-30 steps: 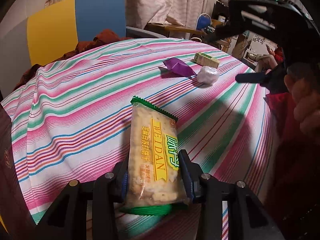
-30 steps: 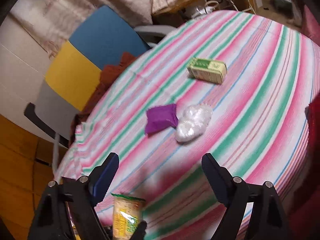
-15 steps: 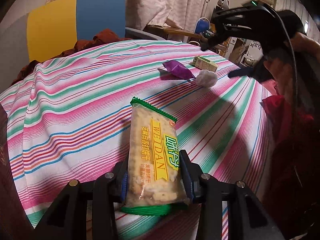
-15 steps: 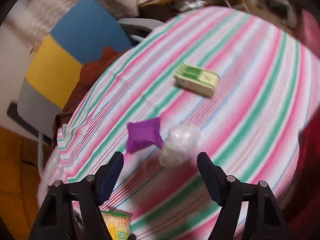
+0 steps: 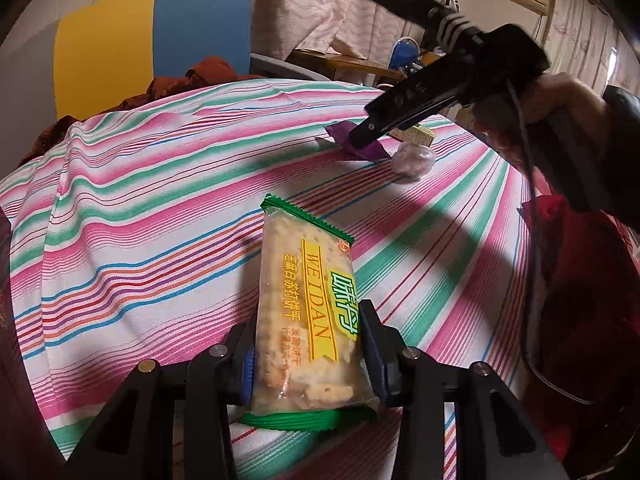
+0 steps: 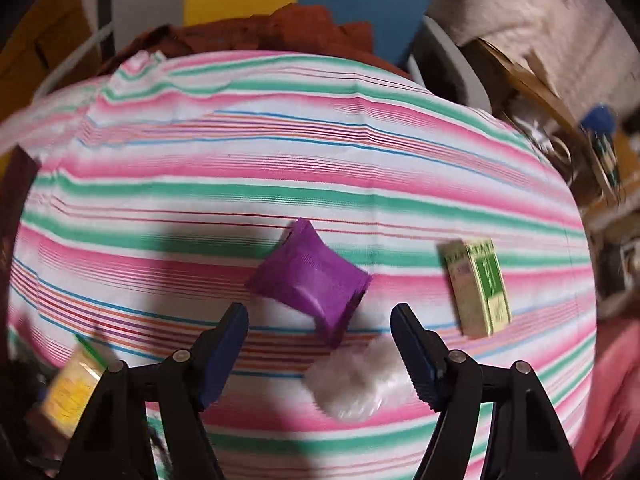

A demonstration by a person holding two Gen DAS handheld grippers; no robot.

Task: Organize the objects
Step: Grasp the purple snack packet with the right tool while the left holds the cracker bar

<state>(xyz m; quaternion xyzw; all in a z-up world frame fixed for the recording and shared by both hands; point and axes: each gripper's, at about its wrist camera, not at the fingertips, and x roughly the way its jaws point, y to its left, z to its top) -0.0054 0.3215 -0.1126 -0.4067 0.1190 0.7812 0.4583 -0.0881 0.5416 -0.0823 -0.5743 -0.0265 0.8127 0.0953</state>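
Observation:
My left gripper (image 5: 306, 334) is shut on a cracker packet (image 5: 306, 308) with green ends and a yellow label, held just above the striped tablecloth (image 5: 140, 208). Across the table my right gripper (image 6: 320, 322) is open and hovers over a purple packet (image 6: 310, 276) and a white crumpled plastic ball (image 6: 352, 382); both lie between its fingers. In the left wrist view the right gripper (image 5: 362, 136) reaches down over the purple packet (image 5: 370, 150), with the plastic ball (image 5: 412, 158) beside it. A small green carton (image 6: 478, 286) lies to the right.
A yellow and blue chair back (image 5: 152, 40) with a rust-coloured cloth (image 5: 188, 80) stands behind the table. A person's hand (image 5: 560, 96) and red sleeve (image 5: 584, 300) fill the right side. A cluttered wooden desk (image 5: 344, 62) stands at the back.
The right gripper has swung down and in over the purple packet and plastic ball, which now sit between its open fingers. The left gripper still holds the cracker packet in place.

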